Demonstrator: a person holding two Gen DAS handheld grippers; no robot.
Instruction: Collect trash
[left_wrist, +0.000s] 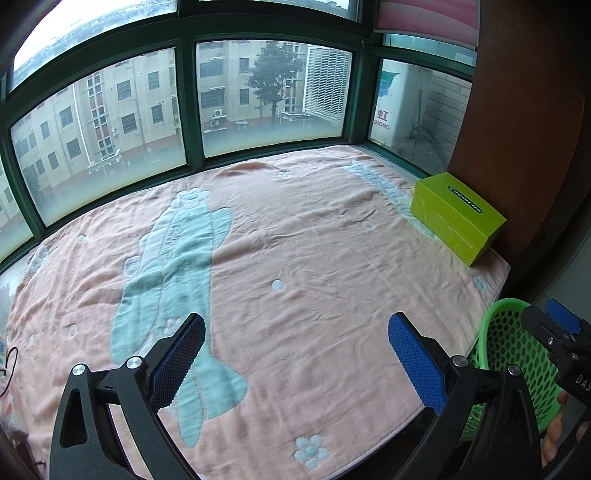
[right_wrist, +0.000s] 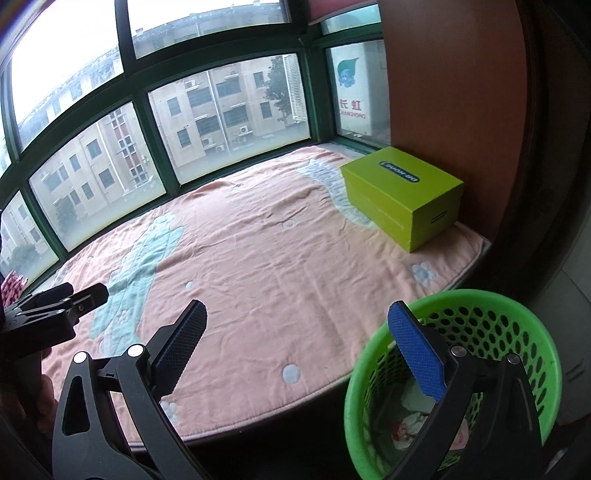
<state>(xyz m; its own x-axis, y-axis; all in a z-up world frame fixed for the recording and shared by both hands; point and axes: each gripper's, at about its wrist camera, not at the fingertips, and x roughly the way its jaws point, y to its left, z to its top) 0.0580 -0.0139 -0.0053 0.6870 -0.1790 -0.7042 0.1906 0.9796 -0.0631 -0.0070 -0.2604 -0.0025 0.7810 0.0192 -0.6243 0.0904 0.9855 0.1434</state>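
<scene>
While both tools gape wide and empty, green basket (right_wrist: 532, 325) beside pink blanket (left_wrist: 295, 258), lime box (right_wrist: 402, 192) far corner.

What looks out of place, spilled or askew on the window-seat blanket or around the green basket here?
Nothing stands out. The pink blanket is only lightly wrinkled, the green box sits flat by the wooden panel, and the green basket stands upright with scraps inside. Both the left gripper and right gripper are open and empty.
</scene>
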